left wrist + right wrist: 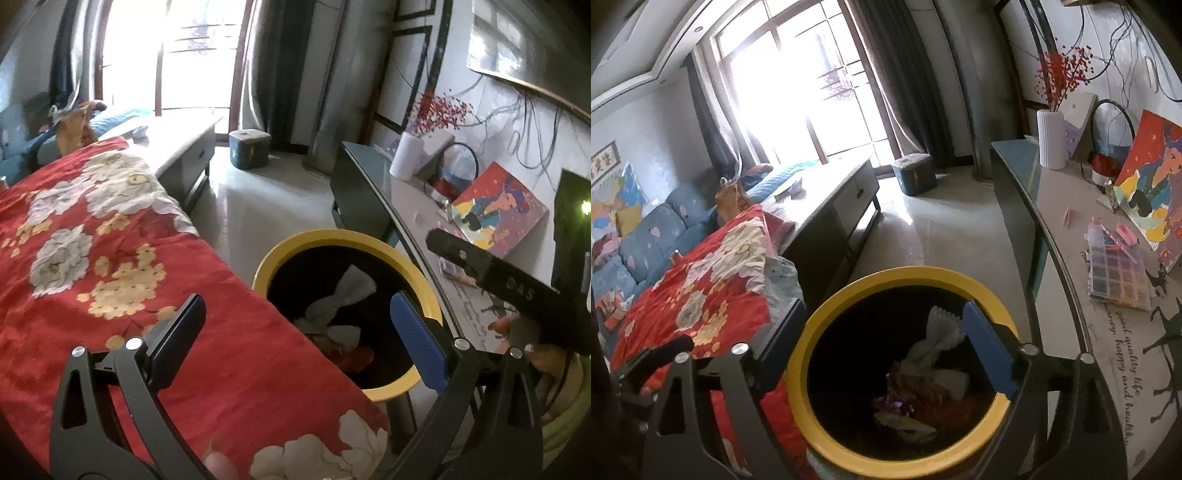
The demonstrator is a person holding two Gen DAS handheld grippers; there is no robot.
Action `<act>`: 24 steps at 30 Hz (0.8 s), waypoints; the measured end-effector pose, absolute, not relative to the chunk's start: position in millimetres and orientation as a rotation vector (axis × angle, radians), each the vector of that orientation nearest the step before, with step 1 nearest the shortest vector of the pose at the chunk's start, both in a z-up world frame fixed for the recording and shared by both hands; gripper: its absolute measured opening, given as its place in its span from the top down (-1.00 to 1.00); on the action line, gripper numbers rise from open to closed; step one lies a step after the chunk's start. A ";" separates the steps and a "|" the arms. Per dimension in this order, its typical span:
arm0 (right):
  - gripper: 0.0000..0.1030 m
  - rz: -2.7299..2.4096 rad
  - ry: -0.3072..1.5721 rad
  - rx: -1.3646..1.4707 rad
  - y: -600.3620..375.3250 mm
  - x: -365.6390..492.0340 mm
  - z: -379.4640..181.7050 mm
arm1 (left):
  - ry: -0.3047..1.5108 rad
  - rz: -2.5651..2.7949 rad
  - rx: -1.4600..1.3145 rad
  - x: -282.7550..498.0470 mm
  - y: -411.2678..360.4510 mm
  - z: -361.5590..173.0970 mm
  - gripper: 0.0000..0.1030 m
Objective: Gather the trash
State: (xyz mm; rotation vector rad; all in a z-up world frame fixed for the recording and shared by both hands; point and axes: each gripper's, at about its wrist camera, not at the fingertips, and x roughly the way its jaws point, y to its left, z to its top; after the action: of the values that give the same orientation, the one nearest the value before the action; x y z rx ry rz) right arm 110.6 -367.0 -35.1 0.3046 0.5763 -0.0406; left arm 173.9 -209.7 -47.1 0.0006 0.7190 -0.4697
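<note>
Down inside the yellow bin [799,373] lies the trash [923,384], a loose heap on the dark bottom. On top of the heap is a crumpled white tissue [942,332]. Its long axis runs from the middle of the bin up toward the far rim, and its wider, pleated end points to the far right side of the rim. Under it there are brown and red scraps, a small purple shiny piece and something pale yellow; I cannot tell exactly what they are.

The right tongs [882,347] hang above the bin mouth with the jaws spread wide, and nothing is between them. The heap is below and between the two fingers, and the blue pad [988,350] is seen just beside the tissue. The left tongs [295,332] are also wide open and empty. They are over the edge where the red flowered blanket [110,240] meets the bin, so the trash is toward their right finger, lower down in the bin.

The bin stands on the floor between the blanket on the left and a long surface [1067,236] on the right. On this surface stand a white vase [1051,138] with red twigs, a colourful painting [1152,192] and a box of beads [1117,273].
</note>
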 end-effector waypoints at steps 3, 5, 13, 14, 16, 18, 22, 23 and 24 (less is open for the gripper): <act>-0.74 -0.039 0.576 0.286 -362.4 105.8 -32.5 | 0.706 -0.448 -0.018 171.2 -200.3 -41.8 -0.78; -0.77 -0.038 0.577 0.277 -360.2 102.8 -31.5 | 0.700 -0.431 -0.023 169.2 -195.5 -39.0 -0.78; -0.81 -0.017 0.580 0.231 -339.2 89.0 -27.1 | 0.695 -0.364 -0.045 160.4 -169.3 -31.0 -0.79; -0.82 -0.014 0.578 0.224 -335.5 87.0 -26.1 | 0.694 -0.357 -0.048 159.0 -165.5 -30.3 -0.79; -0.87 -0.007 0.572 0.217 -329.1 83.5 -24.0 | 0.689 -0.344 -0.057 155.9 -156.8 -28.1 -0.79; -0.87 -0.003 0.560 0.211 -321.5 78.7 -21.4 | 0.680 -0.329 -0.064 151.2 -147.4 -24.9 -0.79; -0.87 0.019 0.548 0.184 -304.5 71.0 -16.8 | 0.658 -0.300 -0.073 142.4 -132.3 -18.8 -0.79; -0.87 0.027 0.540 0.177 -299.8 68.1 -15.3 | 0.651 -0.291 -0.077 139.2 -127.4 -16.9 -0.79; -0.87 0.030 0.536 0.173 -296.8 65.6 -14.5 | 0.647 -0.284 -0.080 137.6 -124.0 -15.6 -0.79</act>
State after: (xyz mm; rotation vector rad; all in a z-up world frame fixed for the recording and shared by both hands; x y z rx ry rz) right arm 65.6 -296.8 -14.5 0.1731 0.5358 0.0296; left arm 137.6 -124.0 -15.6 -0.0798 0.6465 -0.2839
